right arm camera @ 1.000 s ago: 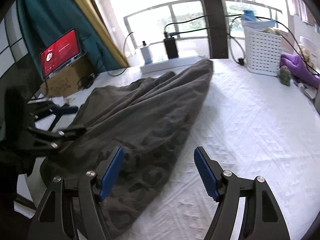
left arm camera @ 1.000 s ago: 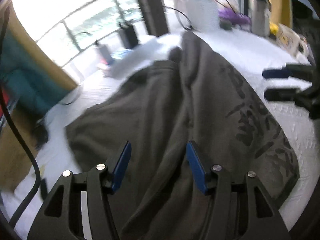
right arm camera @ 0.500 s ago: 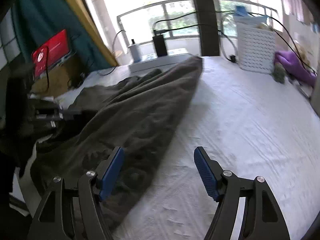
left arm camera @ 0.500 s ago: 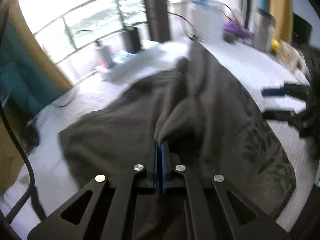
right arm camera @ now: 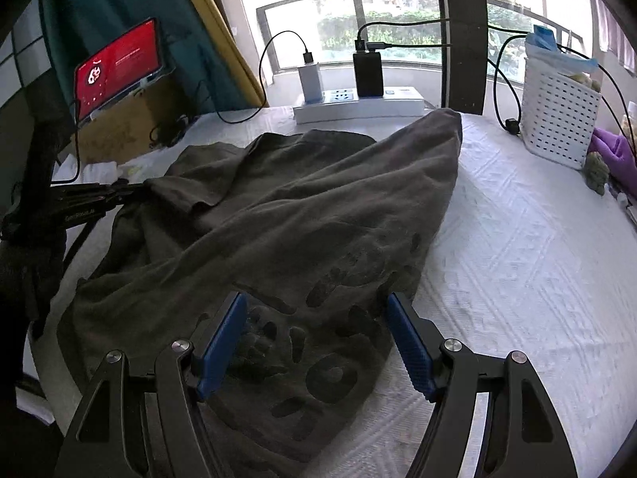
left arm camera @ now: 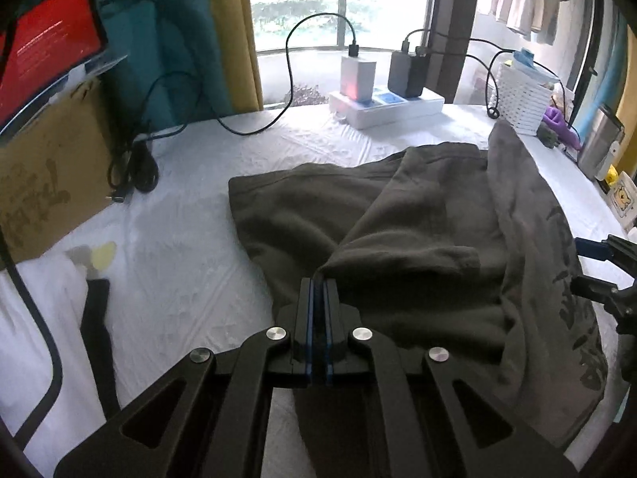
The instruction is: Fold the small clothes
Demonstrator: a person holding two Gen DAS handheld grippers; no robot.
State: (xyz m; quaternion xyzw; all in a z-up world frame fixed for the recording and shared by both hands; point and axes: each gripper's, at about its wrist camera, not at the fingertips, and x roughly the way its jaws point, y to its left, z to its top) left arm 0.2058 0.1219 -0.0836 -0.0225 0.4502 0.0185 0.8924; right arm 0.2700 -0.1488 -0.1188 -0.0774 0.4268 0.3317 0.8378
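Shirt: we see the dark grey shirt (left arm camera: 418, 239) spread rumpled on the white sheet (left arm camera: 191, 263), filling the centre and right of the left wrist view; its printed part lies at the lower centre of the right wrist view.
Left gripper: our left gripper (left arm camera: 317, 290) has its jaws pressed together on a sleeve edge, lower centre of its view.
Right gripper: our right gripper (right arm camera: 316, 338) stands with jaws spread above the print, pinching nothing.
Risk, slip: we judge the left pinch holds only a thin edge of cloth; a quick pull could draw it out of the pads.
Risk, drag: if we carry the sleeve across with nothing pinning the body, the whole shirt may slide on the sheet and bunch instead of folding.
Risk, cables: the strip (left arm camera: 388, 105) and its cables sit at the upper centre, near the shirt's far end; a wide sweep could catch them.
Change, left: a second ago its jaws stood apart over the cloth; now they are closed on the sleeve, and the view has swung leftward to take in the laptop (left arm camera: 47, 47).
Change, right: its jaws stay as wide, and it has come over the print.
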